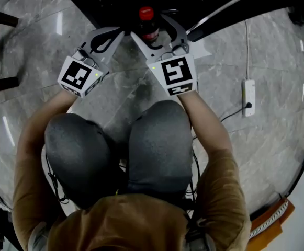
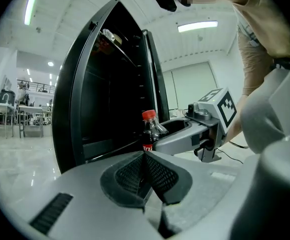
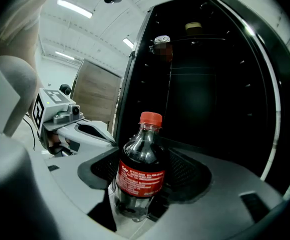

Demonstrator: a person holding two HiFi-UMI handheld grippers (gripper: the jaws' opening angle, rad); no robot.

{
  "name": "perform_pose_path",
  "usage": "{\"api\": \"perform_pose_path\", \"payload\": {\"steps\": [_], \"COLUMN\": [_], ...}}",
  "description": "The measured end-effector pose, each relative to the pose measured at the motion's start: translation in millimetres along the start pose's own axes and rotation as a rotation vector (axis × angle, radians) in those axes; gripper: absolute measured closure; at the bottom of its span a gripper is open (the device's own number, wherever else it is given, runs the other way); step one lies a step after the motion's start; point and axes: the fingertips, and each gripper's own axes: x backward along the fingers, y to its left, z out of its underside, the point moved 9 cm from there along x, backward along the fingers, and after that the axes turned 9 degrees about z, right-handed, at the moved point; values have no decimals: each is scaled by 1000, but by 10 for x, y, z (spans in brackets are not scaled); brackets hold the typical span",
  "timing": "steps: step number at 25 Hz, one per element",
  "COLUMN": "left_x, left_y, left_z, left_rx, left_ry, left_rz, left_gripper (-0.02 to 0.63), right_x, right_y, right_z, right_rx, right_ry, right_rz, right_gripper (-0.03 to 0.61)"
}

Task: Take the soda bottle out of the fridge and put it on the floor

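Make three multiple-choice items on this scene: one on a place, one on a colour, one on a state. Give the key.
1. Where is the soda bottle?
A. Between the jaws of the right gripper
B. In the person's lap
C. On a high shelf

2. What colour is the bottle's cap?
A. Blue
B. Red
C. White

3. How do the jaws of the left gripper stand?
A. Wide apart
B. Shut on the bottle
C. Together, with nothing between them

Key:
1 A, since the right gripper view shows the bottle upright between the two jaws.
2 B, since the cap shows red in all three views.
3 C, since the left gripper view shows the two jaws meeting, with the bottle farther off behind them.
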Motion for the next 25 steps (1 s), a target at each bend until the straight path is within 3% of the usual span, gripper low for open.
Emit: {"api": "perform_pose_path", "payload": {"steps": [7,16,25], "left_x": [-38,-147,-151], "left_y": [29,2,-119], "left_z": [66,270,623], "left_rx": [47,60,62], "left_ry": [-9,8,84], "left_rz": [-27,-5,-4], "left_gripper": [613,612,612], "right_x": [40,17,66], "right_y": [55,139,253], "right_z": [239,474,818], "right_rx": [-33,-35,-42], "right_ry": [34,65,122], "right_rz": [-18,-34,-52], "right_gripper": [285,285,285]}}
